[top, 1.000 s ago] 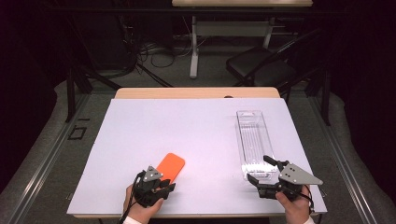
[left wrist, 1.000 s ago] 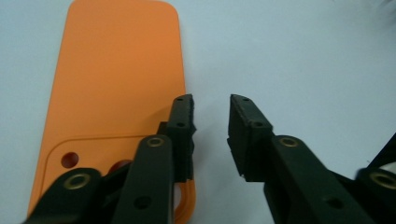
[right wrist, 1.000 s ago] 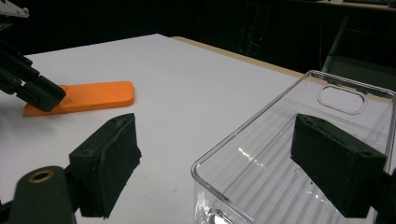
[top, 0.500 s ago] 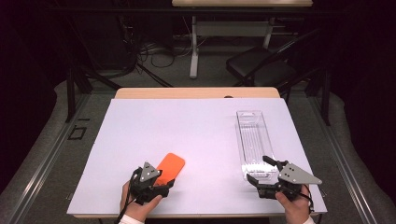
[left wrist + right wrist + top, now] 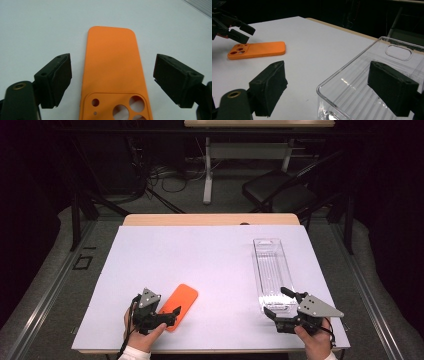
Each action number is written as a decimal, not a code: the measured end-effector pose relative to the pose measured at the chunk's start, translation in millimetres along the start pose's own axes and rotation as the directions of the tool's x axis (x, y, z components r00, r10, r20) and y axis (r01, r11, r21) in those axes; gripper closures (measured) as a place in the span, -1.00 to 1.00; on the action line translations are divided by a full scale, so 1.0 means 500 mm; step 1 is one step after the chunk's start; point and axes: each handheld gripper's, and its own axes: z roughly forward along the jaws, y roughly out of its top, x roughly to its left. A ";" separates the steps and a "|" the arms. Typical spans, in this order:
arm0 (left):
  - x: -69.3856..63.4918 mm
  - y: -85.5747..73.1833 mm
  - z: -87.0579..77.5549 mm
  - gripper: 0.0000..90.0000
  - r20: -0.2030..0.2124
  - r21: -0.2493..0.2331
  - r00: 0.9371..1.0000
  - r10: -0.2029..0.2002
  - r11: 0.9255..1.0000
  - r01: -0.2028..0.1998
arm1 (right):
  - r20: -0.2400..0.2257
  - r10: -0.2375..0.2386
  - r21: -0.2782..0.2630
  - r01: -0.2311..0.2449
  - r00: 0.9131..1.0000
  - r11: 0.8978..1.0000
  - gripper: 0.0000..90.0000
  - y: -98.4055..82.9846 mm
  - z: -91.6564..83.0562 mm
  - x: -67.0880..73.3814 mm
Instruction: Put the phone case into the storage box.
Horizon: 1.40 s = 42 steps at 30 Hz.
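Your grippers sit at the near edge, both with jaws spread wide.

Your left gripper (image 5: pixel 167 316) straddles the near end of the orange case (image 5: pixel 113 75), which lies flat on the table (image 5: pixel 210 265), touching neither jaw. Your right gripper (image 5: pixel 277 304) hovers at the near end of the clear bin (image 5: pixel 272 272), far right of the case.

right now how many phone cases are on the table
1: an orange phone case lies flat near the table's front left, between the open left gripper's jaws. None shows inside the clear bin.
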 end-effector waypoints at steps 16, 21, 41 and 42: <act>0.010 0.002 0.009 -0.99 0.026 -0.022 0.999 -0.042 0.999 0.043 | -0.004 -0.004 0.003 0.005 1.000 1.000 -0.68 0.000 0.001 0.000; 0.009 0.003 0.014 -0.99 0.031 -0.008 0.999 -0.034 0.999 0.034 | -0.004 -0.006 0.002 0.006 1.000 1.000 -0.68 0.000 0.001 0.000; 0.001 -0.002 0.063 -0.99 0.040 0.100 0.997 0.072 0.992 -0.075 | -0.013 -0.006 0.010 0.006 1.000 1.000 -0.68 -0.001 0.003 0.001; 0.000 -0.002 0.065 -0.99 0.040 0.105 0.996 0.075 0.991 -0.079 | -0.013 -0.006 0.010 0.006 1.000 1.000 -0.68 -0.001 0.003 0.001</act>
